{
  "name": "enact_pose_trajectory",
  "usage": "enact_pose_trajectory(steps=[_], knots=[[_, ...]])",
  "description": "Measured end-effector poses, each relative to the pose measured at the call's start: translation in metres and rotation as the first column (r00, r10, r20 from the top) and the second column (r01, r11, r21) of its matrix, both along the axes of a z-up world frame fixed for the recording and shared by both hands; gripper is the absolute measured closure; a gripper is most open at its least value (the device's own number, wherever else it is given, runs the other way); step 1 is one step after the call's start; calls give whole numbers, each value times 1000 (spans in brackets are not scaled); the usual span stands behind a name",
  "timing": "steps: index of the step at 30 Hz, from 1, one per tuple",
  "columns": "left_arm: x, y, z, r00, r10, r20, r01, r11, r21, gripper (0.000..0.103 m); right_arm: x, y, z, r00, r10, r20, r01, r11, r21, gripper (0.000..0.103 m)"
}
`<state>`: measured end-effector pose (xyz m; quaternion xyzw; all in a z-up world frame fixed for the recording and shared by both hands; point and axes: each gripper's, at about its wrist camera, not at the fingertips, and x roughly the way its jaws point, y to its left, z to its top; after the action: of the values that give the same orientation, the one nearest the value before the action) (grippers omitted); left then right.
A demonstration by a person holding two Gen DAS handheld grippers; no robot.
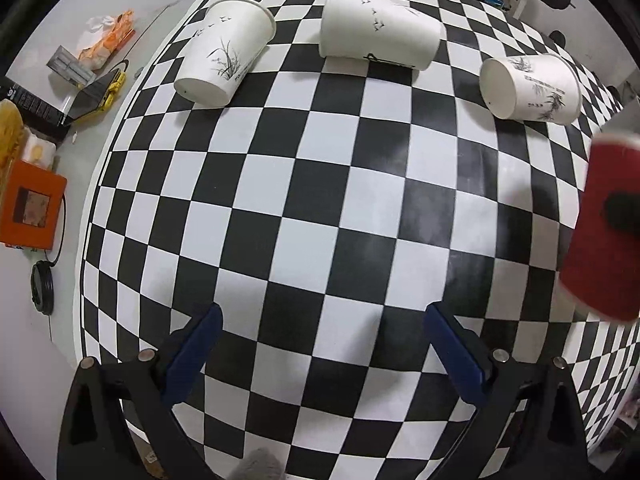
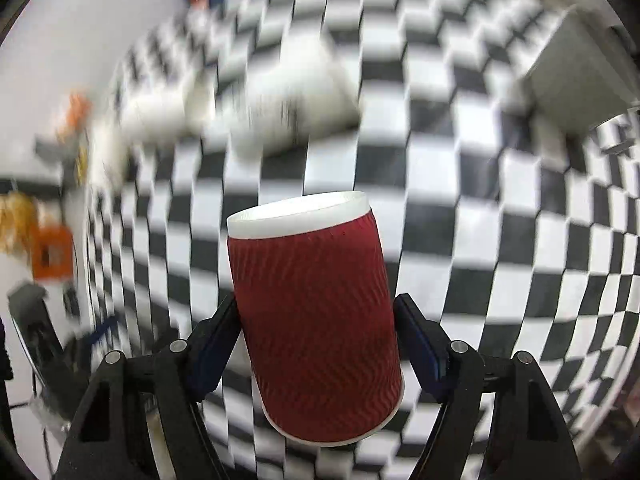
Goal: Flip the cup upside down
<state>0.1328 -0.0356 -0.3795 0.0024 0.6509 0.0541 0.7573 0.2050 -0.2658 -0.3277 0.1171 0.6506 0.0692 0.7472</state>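
The right gripper (image 2: 316, 340) pinches the red ribbed cup (image 2: 316, 320) between its 2 pads, white rim pointing away, lifted above the checkered table (image 2: 480, 200). The left gripper (image 1: 320, 344) hangs spread wide and empty over the near squares. 3 white paper cups (image 1: 376, 28) lie tipped along the far edge.

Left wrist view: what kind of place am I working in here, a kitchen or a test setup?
Likely a lab or workshop data-collection bench, not a kitchen: a checkerboard-patterned tabletop, three white paper cups lying on their sides as props, and boxes and packaging clutter on the white surface beside it.
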Motion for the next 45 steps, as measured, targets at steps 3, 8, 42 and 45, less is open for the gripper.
enact_pose_trajectory(steps=[3, 8, 42, 45], knots=[[4, 5, -3, 1000, -3, -7, 3, 1000, -3, 0, -5, -6, 11, 976, -69, 209, 69, 998, 4, 25], [5, -2, -3, 1000, -29, 4, 29, 999, 15, 0, -26, -18, 7, 901, -136, 412, 155, 988, -12, 25], [-78, -68, 268, 881, -228, 415, 269, 962, -42, 0, -191, -44, 232, 892, -183, 413, 342, 870, -355, 0], [-83, -67, 289, 874, -223, 431, 272, 961, -54, 0, -204, -38, 268, 882, -160, 443, 346, 858, -379, 0]])
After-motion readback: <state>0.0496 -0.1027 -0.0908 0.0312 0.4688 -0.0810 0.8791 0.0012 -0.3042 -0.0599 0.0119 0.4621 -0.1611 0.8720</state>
